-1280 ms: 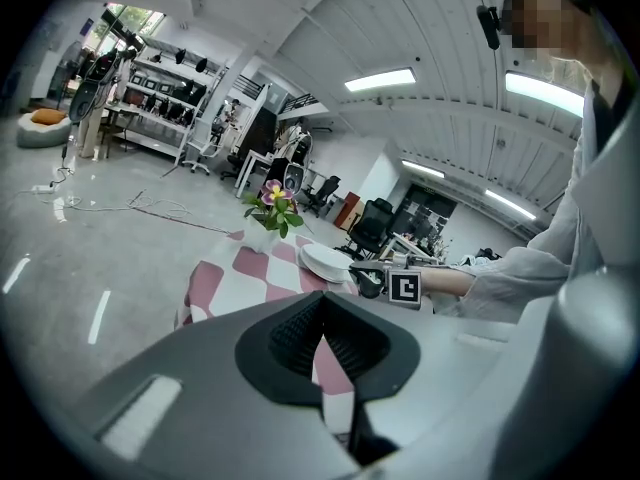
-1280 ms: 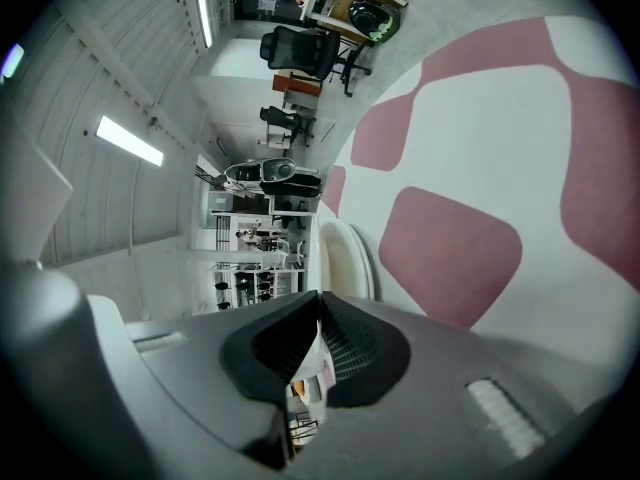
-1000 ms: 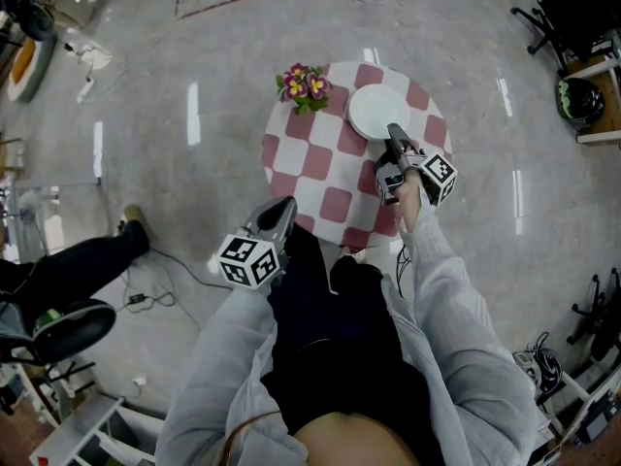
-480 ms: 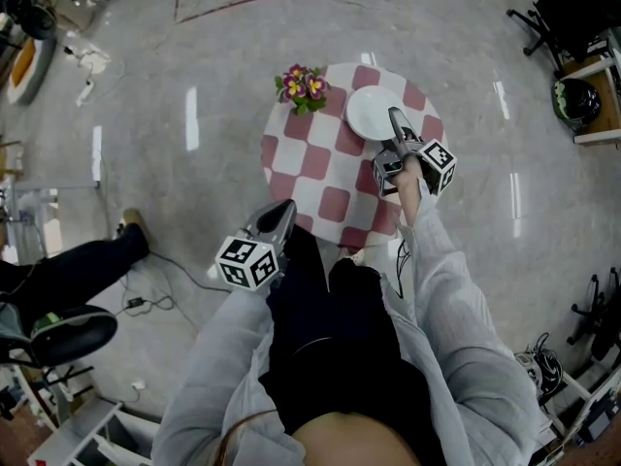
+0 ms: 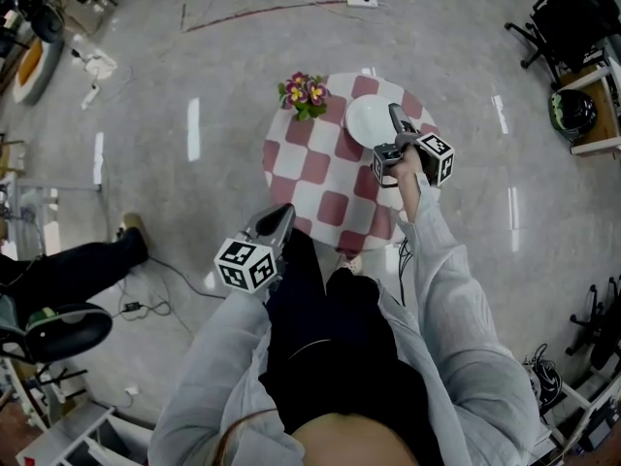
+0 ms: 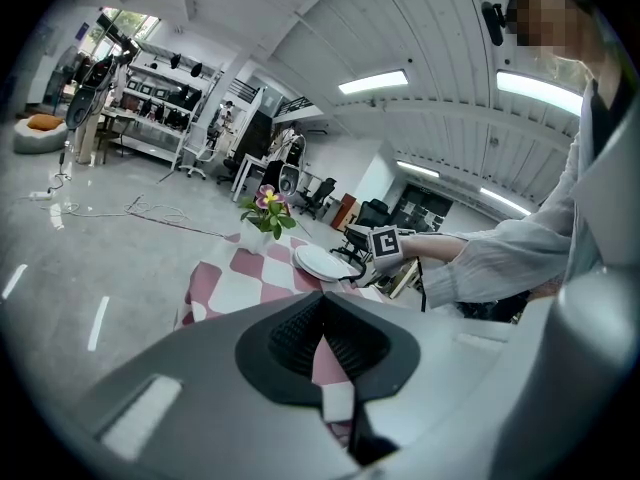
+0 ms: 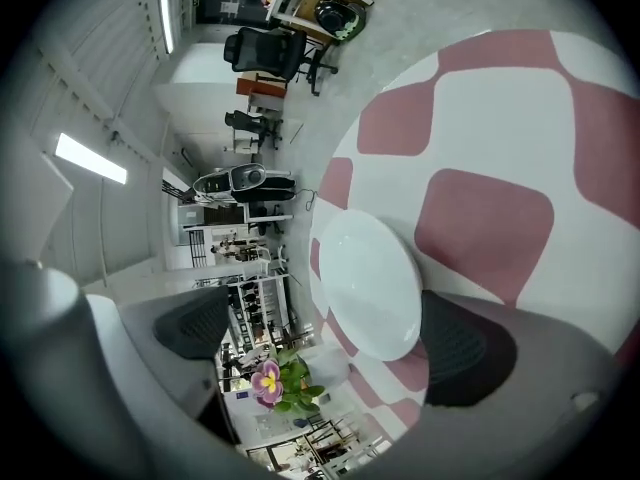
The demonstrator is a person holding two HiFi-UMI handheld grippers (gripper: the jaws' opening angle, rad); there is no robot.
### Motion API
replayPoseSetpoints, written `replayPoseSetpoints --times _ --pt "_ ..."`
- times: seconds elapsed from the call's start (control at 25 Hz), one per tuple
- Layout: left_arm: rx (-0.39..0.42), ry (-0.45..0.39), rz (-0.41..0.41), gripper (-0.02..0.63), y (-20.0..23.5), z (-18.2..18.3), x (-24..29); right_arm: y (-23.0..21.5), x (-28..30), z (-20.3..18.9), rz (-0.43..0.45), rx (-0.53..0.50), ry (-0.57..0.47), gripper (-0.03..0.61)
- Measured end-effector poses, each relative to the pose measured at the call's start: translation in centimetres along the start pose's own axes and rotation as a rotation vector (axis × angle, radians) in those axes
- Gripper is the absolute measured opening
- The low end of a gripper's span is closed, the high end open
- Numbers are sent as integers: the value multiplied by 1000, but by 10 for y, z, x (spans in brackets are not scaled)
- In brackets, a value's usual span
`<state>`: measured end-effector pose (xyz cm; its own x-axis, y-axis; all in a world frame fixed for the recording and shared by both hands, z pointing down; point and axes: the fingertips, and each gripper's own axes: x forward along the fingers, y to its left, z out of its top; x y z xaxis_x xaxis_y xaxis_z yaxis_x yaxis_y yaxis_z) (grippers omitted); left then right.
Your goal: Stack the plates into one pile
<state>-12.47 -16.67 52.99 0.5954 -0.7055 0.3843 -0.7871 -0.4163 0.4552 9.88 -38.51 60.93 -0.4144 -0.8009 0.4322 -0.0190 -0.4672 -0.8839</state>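
A white plate pile [image 5: 369, 119] lies on the round table with the red-and-white checked cloth [image 5: 315, 178], near its far right edge. My right gripper [image 5: 393, 116] is at the plate's near rim. Its jaws have just been opening and now stand wide; the plate [image 7: 368, 286] lies between the pads [image 7: 465, 348] without being pressed. My left gripper [image 5: 281, 214] hangs off the table's near edge, close to my body, shut with nothing in it [image 6: 322, 320]. From there the plate [image 6: 322, 261] shows far off.
A flower pot [image 5: 305, 92] stands at the table's far left edge, left of the plate. A seated person's leg [image 5: 87, 260] and a black stool [image 5: 68, 330] are on the left floor. Office chairs [image 5: 572, 17] stand at the far right.
The right gripper's jaws have spread apart at the plate's rim, letting go of it. The left gripper has kept its place.
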Motion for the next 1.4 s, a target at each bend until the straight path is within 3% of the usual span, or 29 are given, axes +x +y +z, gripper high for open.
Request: replayPoseSetpoints --times 0.52,0.72,0.84,1.0,1.12,1.4 --pt "-2 4 3 11 -12 -6 -5 -6 22 -2 -179 -26 20 592" --pt "16 -13 -3 11 -15 4 -2 -7 15 -5 -185 -39 37 592" --pt "25 -22 -9 11 -19 5 3 2 1 -13 -110 -95 68 592" --pt "32 -45 -18 11 -25 11 12 36 -47 -67 69 -306 158 591" --pt "41 -73 -26 11 -32 21 16 40 -84 -96 153 -407 220 588" --pt "117 -100 -62 10 -65 48 26 57 -174 -81 269 -551 177 558"
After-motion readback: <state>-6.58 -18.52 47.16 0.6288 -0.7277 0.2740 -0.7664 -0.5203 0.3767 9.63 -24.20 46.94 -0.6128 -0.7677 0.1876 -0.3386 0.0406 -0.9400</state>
